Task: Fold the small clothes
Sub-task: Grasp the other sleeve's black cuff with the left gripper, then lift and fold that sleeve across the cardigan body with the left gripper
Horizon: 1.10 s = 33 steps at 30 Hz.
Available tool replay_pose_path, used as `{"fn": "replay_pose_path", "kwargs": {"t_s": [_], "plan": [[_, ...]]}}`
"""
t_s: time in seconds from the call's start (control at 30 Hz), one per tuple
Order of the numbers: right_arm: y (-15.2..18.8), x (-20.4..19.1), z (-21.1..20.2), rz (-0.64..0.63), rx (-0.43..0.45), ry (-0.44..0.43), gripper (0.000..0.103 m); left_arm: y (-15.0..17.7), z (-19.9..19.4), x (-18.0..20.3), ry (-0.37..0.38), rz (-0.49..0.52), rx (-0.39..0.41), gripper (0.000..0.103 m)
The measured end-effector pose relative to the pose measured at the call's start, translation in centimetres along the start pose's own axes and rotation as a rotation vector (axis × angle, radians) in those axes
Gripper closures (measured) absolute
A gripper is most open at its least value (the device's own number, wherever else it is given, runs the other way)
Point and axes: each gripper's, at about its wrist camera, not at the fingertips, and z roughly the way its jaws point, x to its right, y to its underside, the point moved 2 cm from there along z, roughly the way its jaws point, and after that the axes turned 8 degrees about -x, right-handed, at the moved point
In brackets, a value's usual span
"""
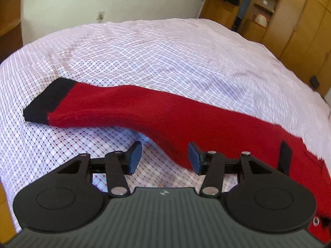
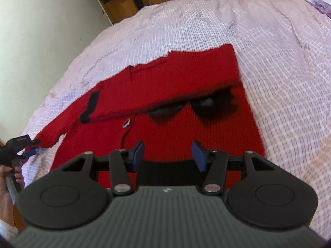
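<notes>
A red knitted cardigan [image 2: 165,86] lay spread on a bed covered by a pale checked sheet [image 1: 144,47]. In the left wrist view one sleeve [image 1: 128,107] stretched across the sheet from the right toward the left, ending in a black cuff [image 1: 47,101] at the far left. The body of the garment ran off the right edge of that view, so only the sleeve and a strip of red with a small black tab [image 1: 286,155] showed there.

The left gripper [image 1: 164,158] hung just above the sleeve's near edge with its jaws about half apart. The blue pads [image 1: 135,157] stood clear on either side and gripped nothing; the knit passed beneath the right pad without being pinched.

In the right wrist view the right gripper [image 2: 168,155] was likewise about half open and empty, poised over the cardigan's near edge, where a black hem band [image 2: 165,171] lay partly hidden behind the gripper's body. Two dark oval patches [image 2: 215,105] on the red front were blurred and could not be made out. A small metallic button [image 2: 126,123] sat near them. At the far left of that view a hand [image 2: 9,177] held the other gripper, cut off by the frame edge. Wooden wardrobes [image 1: 293,20] stood beyond the bed.
</notes>
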Motion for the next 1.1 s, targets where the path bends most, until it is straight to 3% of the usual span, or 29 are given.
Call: {"fn": "replay_pose_path", "kwargs": {"t_s": [0.33, 0.43, 0.57, 0.83, 1.1], "plan": [[1.9, -1.5, 1.0, 0.001, -0.043, 0.048, 0.049, -2.3, 2.7, -2.4, 0.052, -0.070, 0.050, 0.049], [2.1, -1.4, 1.4, 0.032, -0.055, 0.026, 0.049, -2.4, 2.4, -2.1, 0.075, -0.011, 0.069, 0.076], [1.9, -1.8, 1.5, 0.034, -0.041, 0.011, 0.049, -2.4, 1.1, -1.6, 0.124, 0.021, 0.099, 0.085], [1.8, -2.1, 1.0, 0.022, -0.015, 0.005, 0.049, -3.2, -3.2, 1.5, 0.233, 0.092, 0.196, 0.088], [2.1, -1.3, 0.3, 0.043, 0.006, -0.003, 0.049, -3.9, -7.0, 6.6, 0.367, 0.164, 0.242, 0.088]]}}
